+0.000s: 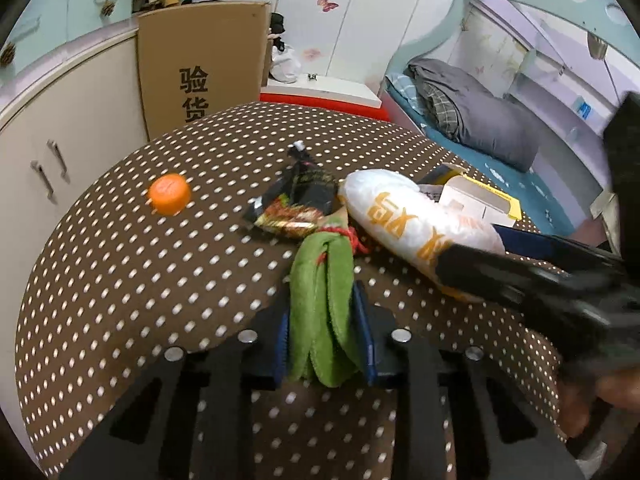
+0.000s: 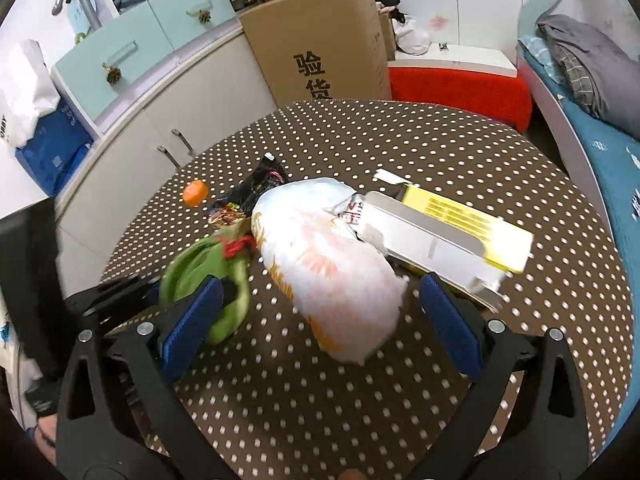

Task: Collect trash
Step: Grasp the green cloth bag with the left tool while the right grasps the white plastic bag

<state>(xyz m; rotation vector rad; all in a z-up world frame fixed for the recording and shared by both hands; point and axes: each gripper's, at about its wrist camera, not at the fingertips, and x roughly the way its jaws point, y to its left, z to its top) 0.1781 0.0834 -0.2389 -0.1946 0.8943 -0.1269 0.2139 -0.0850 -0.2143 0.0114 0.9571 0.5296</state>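
Clamping a green cloth (image 1: 320,312), the left gripper (image 1: 325,334) has its jaws closed on the folds over the dotted worktop (image 1: 120,280); a white bag (image 1: 416,220) lies just right of it. From the right wrist, the right gripper (image 2: 320,324) spreads its jaws wide around that bag, gripping nothing, beside a yellow box (image 2: 460,228).

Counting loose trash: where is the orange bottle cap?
The orange bottle cap lies alone on the polka-dot table, left of the black snack wrapper and clear of both grippers; the right wrist view shows it far left.
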